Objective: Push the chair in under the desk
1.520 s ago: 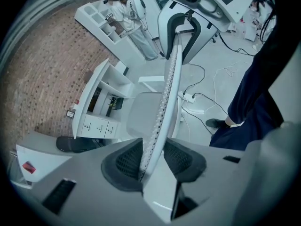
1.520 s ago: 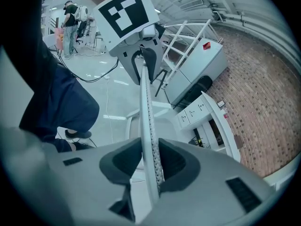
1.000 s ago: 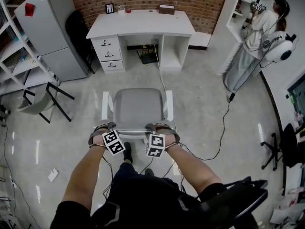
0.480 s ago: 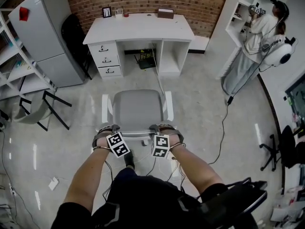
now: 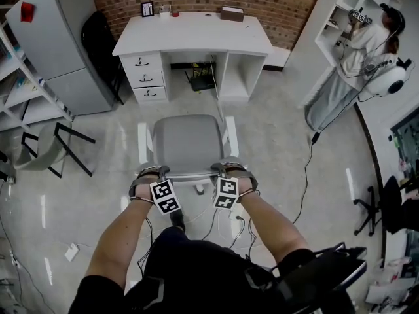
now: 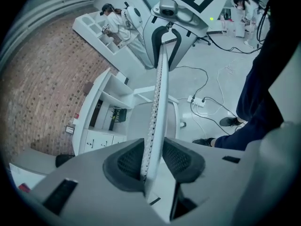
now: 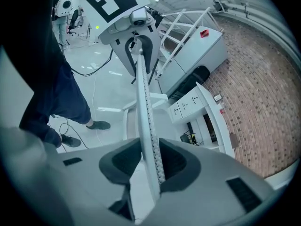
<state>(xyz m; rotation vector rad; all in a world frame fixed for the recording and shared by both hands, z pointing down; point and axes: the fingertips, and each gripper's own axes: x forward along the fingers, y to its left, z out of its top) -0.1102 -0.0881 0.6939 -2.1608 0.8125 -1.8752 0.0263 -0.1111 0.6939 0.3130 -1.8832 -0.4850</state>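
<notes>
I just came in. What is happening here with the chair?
A person stands behind the gray chair, facing the white desk. The left claw and right claw both clamp the top edge of its backrest; the left claw's jaws have just been closing on it. The chair stands short of the desk, not yet under it.

Right tongs [image 7: 151, 166] clamped on the chair back [image 7: 142, 88], its thin edge running ahead; white bench [image 7: 212, 117] off right by brick wall [image 7: 263, 93].
</notes>
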